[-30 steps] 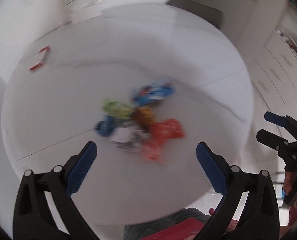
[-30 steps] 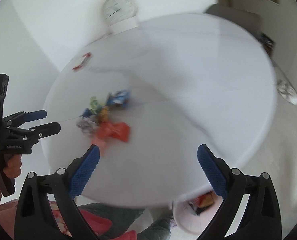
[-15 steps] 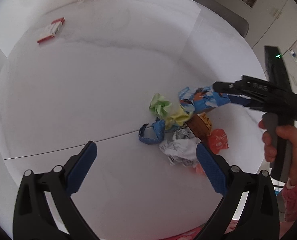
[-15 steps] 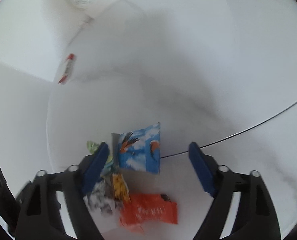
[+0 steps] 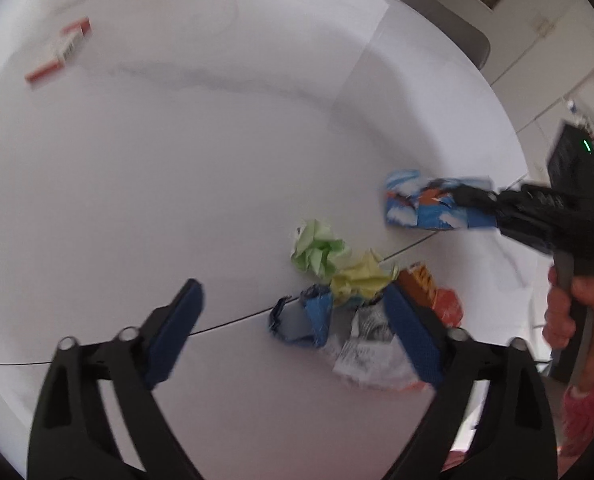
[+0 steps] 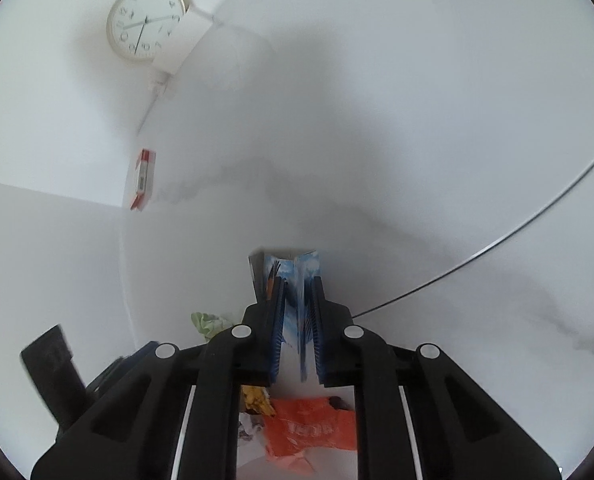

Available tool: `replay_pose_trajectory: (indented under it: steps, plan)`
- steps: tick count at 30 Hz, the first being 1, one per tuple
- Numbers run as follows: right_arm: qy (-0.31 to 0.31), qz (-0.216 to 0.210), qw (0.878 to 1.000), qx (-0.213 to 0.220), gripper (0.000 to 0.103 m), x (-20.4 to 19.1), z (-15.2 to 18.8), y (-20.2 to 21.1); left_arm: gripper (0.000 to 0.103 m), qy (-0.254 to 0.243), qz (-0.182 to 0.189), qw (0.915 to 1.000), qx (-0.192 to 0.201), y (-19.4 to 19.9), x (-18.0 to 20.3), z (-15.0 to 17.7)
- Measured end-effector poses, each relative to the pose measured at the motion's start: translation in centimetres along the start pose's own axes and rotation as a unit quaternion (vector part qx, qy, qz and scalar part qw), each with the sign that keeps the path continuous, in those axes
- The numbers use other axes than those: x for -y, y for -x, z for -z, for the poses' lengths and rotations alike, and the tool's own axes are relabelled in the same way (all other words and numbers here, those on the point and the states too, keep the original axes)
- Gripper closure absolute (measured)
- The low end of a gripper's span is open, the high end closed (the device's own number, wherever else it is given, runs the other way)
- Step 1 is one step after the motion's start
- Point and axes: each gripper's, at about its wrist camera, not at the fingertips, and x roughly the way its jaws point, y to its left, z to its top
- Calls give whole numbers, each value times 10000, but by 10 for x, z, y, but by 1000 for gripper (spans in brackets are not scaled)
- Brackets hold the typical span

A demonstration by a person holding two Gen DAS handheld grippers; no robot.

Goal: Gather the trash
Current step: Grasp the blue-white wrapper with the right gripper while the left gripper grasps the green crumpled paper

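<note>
Trash (image 5: 339, 280) lies heaped on the table (image 5: 177, 160); your right gripper (image 6: 296, 320) is closing on the blue wrapper (image 6: 303, 276), while your left gripper (image 5: 293, 320) narrows, nothing held, above the pile. Next, lift the wrapper clear.

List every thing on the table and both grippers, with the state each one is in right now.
Right gripper: jaws closing on the blue printed wrapper, which is between them.
Left gripper: wide, closing, above the pile, holding nothing.
Green paper ball: crumpled, on the white round table.
Yellow paper ball: crumpled, in the pile.
Orange wrapper: flat, on the table.
Red-and-white box: lying apart.
</note>
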Motion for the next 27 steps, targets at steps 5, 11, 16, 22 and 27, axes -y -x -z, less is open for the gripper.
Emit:
replay_pose_trajectory:
  steps: [5,11,16,22,27]
  plan:
    - [-96,100,9994,324,89,12,4,31,28,-27,-24,9999,-100,-25,6,-15]
    - [-188,202,9977,612,89,19,25,60,48,217,68,9988,-442,-53,6,-19]
    - [-236,250,9965,756,89,26,40,81,67,122,122,9990,-409,-54,14,-19]
    - [-306,280,9944,973,89,30,54,108,73,65,-115,9998,-171,-48,23,-17]
    - [-385,382,9903,1282,89,46,78,154,74,-145,-332,9993,134,-20,37,-18]
